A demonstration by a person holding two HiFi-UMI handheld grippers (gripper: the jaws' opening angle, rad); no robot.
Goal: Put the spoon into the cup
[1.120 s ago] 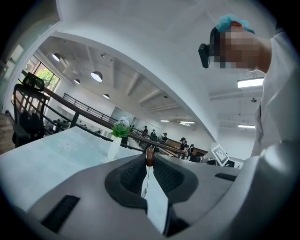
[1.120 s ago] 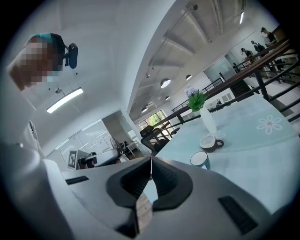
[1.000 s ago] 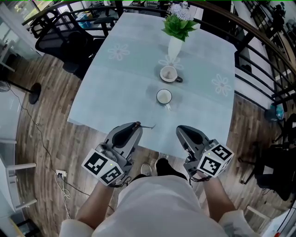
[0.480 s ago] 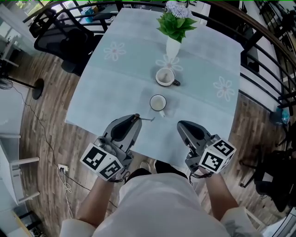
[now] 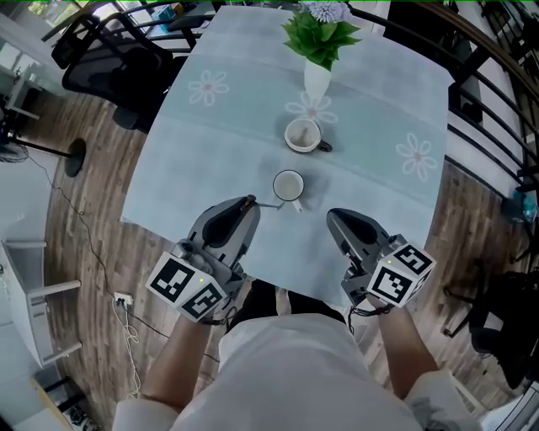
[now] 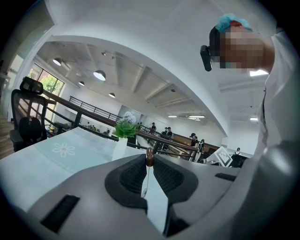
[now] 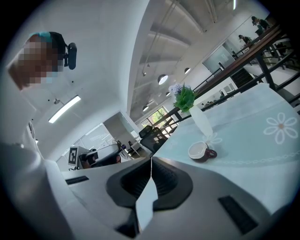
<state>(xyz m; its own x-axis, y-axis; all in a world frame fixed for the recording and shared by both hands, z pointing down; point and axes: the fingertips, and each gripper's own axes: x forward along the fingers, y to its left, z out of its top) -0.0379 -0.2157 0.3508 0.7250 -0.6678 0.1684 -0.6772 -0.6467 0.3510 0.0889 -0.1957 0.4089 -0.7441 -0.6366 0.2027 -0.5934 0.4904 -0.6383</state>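
Most of the spoon [image 5: 268, 204] is buried between the jaws of the left gripper [image 5: 248, 204]. In the head view only a thin sliver pokes past the gripper's tip toward the cup [image 5: 289, 185], and which end that is cannot be told. In the left gripper view the spoon shows edge-on, a fine line with a brown end, while the gripper's body covers the cup and the foot of the vase [image 5: 317, 80]. The flowers [image 5: 324, 13] run off the head view's upper edge and mask part of the table's [image 5: 194, 168] far edge. What lies inside the second cup [image 5: 303, 135], beside the vase, is too small to make out. In the head view the right gripper's [image 5: 333, 217] tips sit under its own body.
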